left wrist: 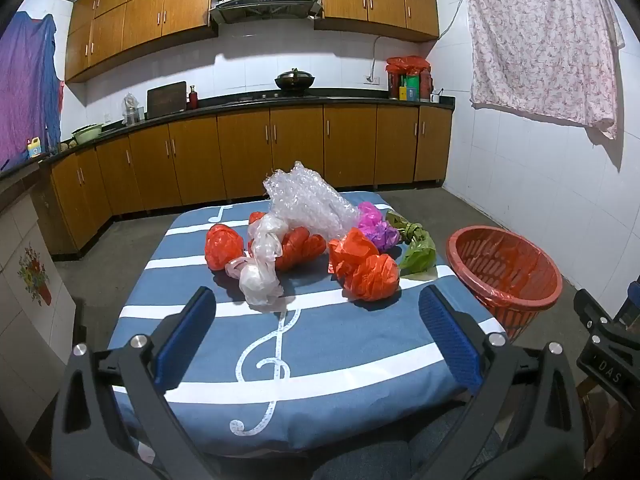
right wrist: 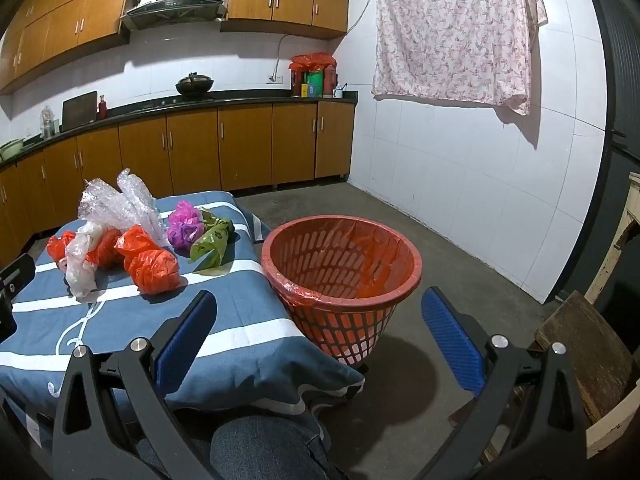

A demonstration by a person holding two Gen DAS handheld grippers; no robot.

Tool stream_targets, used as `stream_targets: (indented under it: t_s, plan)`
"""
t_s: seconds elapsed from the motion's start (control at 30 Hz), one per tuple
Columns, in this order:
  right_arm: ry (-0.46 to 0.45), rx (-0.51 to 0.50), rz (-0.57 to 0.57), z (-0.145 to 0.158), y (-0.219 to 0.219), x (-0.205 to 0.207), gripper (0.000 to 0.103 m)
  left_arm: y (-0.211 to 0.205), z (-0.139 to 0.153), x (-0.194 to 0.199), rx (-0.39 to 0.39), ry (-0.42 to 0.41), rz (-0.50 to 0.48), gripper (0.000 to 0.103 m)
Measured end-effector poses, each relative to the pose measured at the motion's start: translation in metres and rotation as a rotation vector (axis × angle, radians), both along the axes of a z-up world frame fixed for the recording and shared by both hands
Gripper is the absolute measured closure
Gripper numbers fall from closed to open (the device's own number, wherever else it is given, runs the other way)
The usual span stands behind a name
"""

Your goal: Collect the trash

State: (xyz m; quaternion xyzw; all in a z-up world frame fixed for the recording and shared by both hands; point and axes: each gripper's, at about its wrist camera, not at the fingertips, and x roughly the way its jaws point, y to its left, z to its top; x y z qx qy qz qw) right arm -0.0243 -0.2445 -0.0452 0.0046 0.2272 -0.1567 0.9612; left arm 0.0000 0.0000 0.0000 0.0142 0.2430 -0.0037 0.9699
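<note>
Both tongs stand spread wide with nothing between their blue pads. Left gripper (left wrist: 316, 300) hangs over the near part of the table (left wrist: 344, 364), above a blue cloth with white stripes and a treble clef, tipped a little downward. Right gripper (right wrist: 320, 304) hangs past the table's right edge, with the red basket (right wrist: 404, 280) showing between its fingers beyond the tips — it touches neither. A denim-clad knee (right wrist: 264, 444) shows low between the right gripper's arms.

Farther along the cloth lies the trash, bunched together near the middle of the table. Nearest is a knotted orange bag (left wrist: 370, 276), and to its left a pale pink-white bag (left wrist: 260, 272) twisted into a loose rope. Behind these lie two more orange bags (left wrist: 224, 246), one at the left and one partly under the pale bag. A green bag (left wrist: 418, 250) lies at the right side of the heap, close to the table's edge, with a purple bag (left wrist: 378, 228) just behind it. At the back sits a crumpled sheet of clear bubble wrap (left wrist: 308, 200), the tallest piece.

The red basket stands on the floor just beside the table's right edge, lined with a thin red bag; its inside looks bare. Beyond, wooden cabinets (left wrist: 296, 144) run along the far wall under a dark counter, and a flowered cloth (left wrist: 544, 44) hangs on the right wall.
</note>
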Motion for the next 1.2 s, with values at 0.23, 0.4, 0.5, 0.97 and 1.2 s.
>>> stream_targets:
  t_s: [0.23, 0.4, 0.5, 0.97, 1.2]
  plan:
    - [-0.001, -0.002, 0.000, 0.0003, 0.0010, -0.0011, 0.002, -0.0001, 0.0000, 0.0001, 0.001, 0.001, 0.001, 0.004]
    - [-0.001, 0.001, -0.002, -0.0004, -0.0002, 0.0002, 0.002, 0.0000, -0.0001, 0.0001, 0.000, 0.002, 0.000, 0.004]
    - [-0.001, 0.003, -0.003, -0.0007, -0.0008, 0.0004, 0.002, 0.0000, -0.0002, 0.0002, 0.000, 0.002, 0.000, 0.004]
    - [-0.002, 0.001, -0.002, 0.0002, -0.0010, 0.0000, 0.002, -0.0007, -0.0013, -0.0018, 0.000, 0.003, -0.001, 0.004]
    - [-0.002, 0.000, -0.002, 0.0005, -0.0011, -0.0002, 0.002, -0.0008, -0.0024, -0.0027, -0.001, 0.005, 0.000, 0.004]
